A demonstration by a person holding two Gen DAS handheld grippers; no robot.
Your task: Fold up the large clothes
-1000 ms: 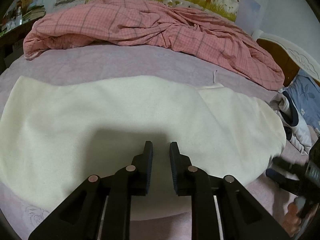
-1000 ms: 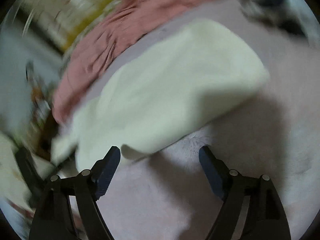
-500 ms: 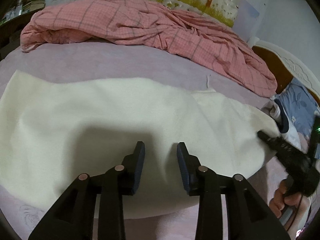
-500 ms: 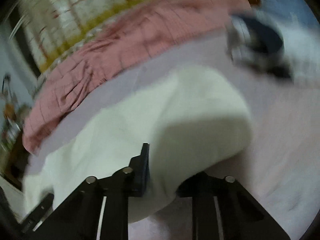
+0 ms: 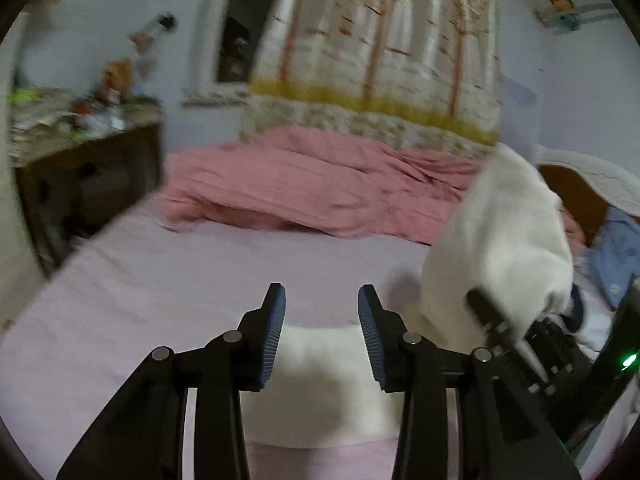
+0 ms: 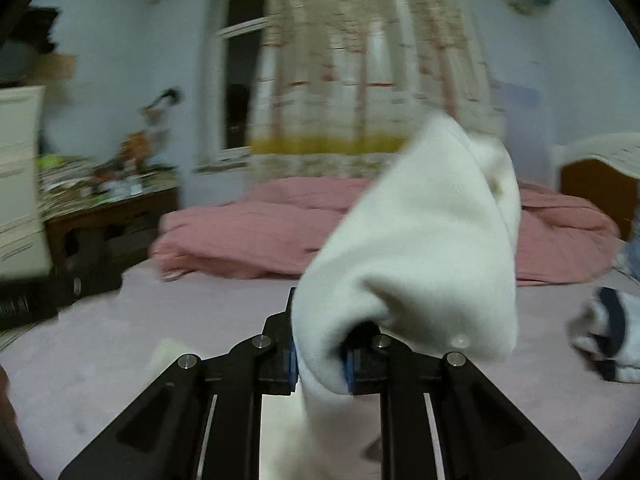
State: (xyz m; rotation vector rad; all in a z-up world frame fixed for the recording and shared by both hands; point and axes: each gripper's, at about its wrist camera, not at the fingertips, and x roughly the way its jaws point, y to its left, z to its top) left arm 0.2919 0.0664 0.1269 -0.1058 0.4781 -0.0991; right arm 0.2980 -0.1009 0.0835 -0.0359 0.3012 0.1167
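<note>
Far left: I see a dark wooden cabinet (image 5: 92,184) against the wall, its top piled with clutter too blurred for me to name.
Window: a dark pane (image 5: 250,24) just right of the cabinet, with a tree-print curtain (image 5: 380,56) hanging beside it.
Bed: my view runs over a pale lilac sheet (image 5: 200,280); a rumpled pink blanket (image 5: 312,192) lies along its far side.
Left tongs (image 5: 321,320): released; the jaws have just been opening, and nothing is pinched between them, though cream cloth lies below.
Garment: the cream sweater (image 6: 420,240) is lifted off the bed on the right, its lower part trailing down towards the sheet.
Right tongs (image 6: 320,356): clenched on a fold of the sweater.
Far right: a wooden headboard (image 6: 592,188) and a white and navy garment (image 6: 608,336) on the sheet.
</note>
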